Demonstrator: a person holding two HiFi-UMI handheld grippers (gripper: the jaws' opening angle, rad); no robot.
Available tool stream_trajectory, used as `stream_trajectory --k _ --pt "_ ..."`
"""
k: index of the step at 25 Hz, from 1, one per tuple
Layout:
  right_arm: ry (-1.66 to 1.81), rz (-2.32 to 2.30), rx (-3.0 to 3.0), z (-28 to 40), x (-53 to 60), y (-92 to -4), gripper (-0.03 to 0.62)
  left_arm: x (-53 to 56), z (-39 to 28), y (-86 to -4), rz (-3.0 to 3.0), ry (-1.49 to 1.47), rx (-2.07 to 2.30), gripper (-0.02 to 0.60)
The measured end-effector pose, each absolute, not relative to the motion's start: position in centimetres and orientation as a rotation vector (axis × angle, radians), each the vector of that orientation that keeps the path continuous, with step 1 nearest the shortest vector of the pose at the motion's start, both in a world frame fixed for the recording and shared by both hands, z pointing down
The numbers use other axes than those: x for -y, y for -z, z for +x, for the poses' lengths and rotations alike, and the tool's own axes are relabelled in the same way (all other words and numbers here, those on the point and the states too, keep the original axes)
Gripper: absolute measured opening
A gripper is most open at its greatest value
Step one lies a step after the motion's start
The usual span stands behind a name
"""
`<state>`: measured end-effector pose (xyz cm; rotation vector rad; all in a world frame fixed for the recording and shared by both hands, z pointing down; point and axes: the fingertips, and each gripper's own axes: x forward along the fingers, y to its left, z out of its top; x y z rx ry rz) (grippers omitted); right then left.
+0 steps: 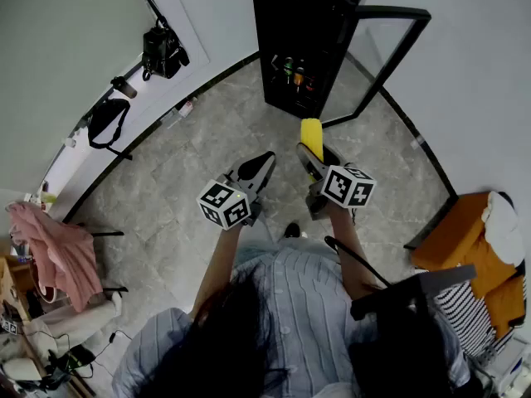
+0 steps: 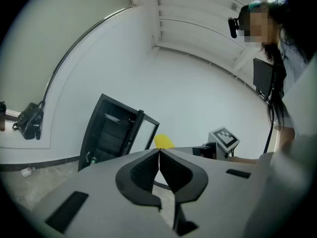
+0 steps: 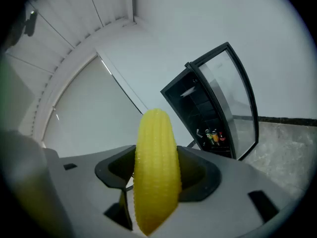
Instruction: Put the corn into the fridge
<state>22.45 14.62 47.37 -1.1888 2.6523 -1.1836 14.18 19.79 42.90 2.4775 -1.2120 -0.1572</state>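
A yellow corn cob (image 3: 156, 170) stands clamped between the jaws of my right gripper (image 3: 157, 175), its tip sticking out ahead. In the head view the corn (image 1: 311, 133) pokes forward from the right gripper (image 1: 318, 157) toward the black fridge (image 1: 303, 44), whose glass door (image 1: 377, 56) stands open to the right. Bottles (image 1: 292, 71) sit on a low shelf inside. My left gripper (image 1: 259, 171) hangs beside the right one, jaws shut and empty (image 2: 159, 155). The left gripper view also shows the fridge (image 2: 111, 130) and the corn tip (image 2: 164, 142).
A grey stone floor (image 1: 216, 148) stretches between me and the fridge. Black bags (image 1: 163, 52) hang on the left wall. A pink cloth on a rack (image 1: 54, 255) is at the left, an orange seat (image 1: 465, 239) at the right, and a dark chair back (image 1: 415, 293) near my right side.
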Motion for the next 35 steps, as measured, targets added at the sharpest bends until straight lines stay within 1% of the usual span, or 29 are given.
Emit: stream_trajectory --k 5,11,23,35 --pt "1.180 -1.173 -2.672 23.8 -17.7 -47.1 0.259 -22.6 14.6 -42.6 2.448 0.176 1.261 0.008" --pt "1.171 -1.156 -2.654 24.0 -18.4 -46.1 0.259 -23.5 15.4 -42.3 2.466 0.159 1.249 0.008" --pt "1.184 -1.195 -2.646 23.7 -17.1 -46.9 0.259 -21.8 16.1 -42.8 2.500 0.117 1.169 0.008" --pt "1.245 -1.269 -2.592 19.7 -11.3 -48.0 0.259 -15.2 11.5 -43.0 2.518 0.080 1.085 0.008"
